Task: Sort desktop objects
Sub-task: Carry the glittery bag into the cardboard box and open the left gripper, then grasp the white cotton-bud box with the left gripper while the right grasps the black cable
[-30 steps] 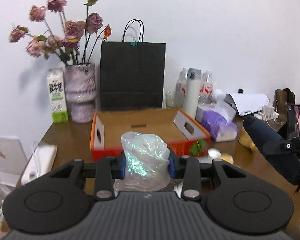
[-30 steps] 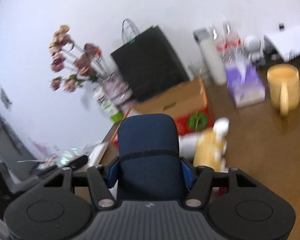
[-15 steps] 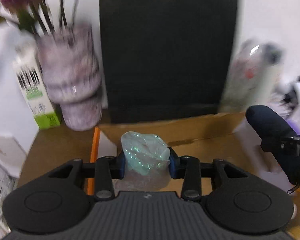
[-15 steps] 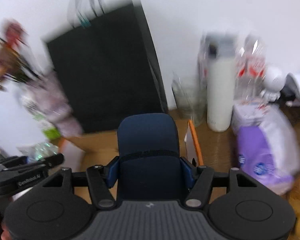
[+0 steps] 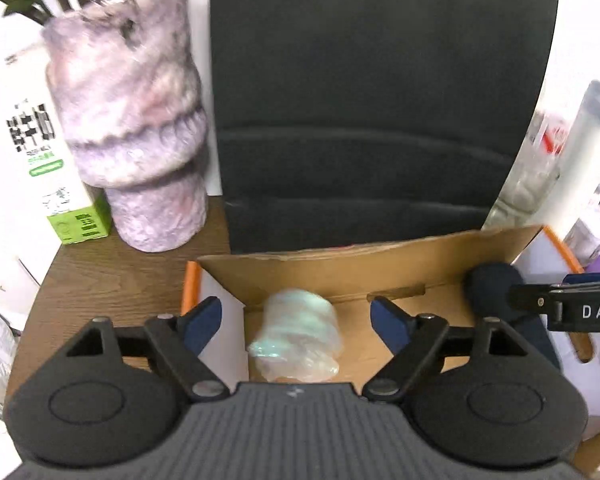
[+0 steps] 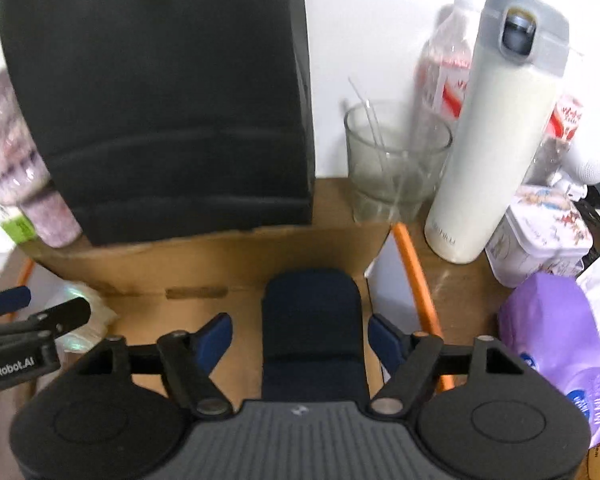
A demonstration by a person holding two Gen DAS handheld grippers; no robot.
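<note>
The navy pouch (image 6: 311,328) lies inside the cardboard box (image 6: 204,268), its long axis running from six to twelve o'clock in the right wrist view, with the rounded end pointing at twelve toward the box's back wall. It is dark blue, soft-looking, with a faint seam across its lower part. The right gripper (image 6: 300,334) stands wide, its blue pads on either side of the pouch and clear of it.

The shimmering plastic bag (image 5: 296,334) sits on the box floor in the left part of the box, a crumpled, translucent lump with a greenish iridescent sheen, motion-blurred; no clear long axis can be told. The left gripper (image 5: 296,322) is spread wide around it, the pads apart from the bag.

In the left wrist view the pouch and right gripper appear at three o'clock. A black paper bag (image 5: 380,100) stands at twelve behind the box, a mottled purple vase (image 5: 136,136) and milk carton (image 5: 40,160) at ten. In the right view a glass (image 6: 392,164) and white thermos (image 6: 496,132) stand at one o'clock, a purple tissue pack (image 6: 552,332) at three.
</note>
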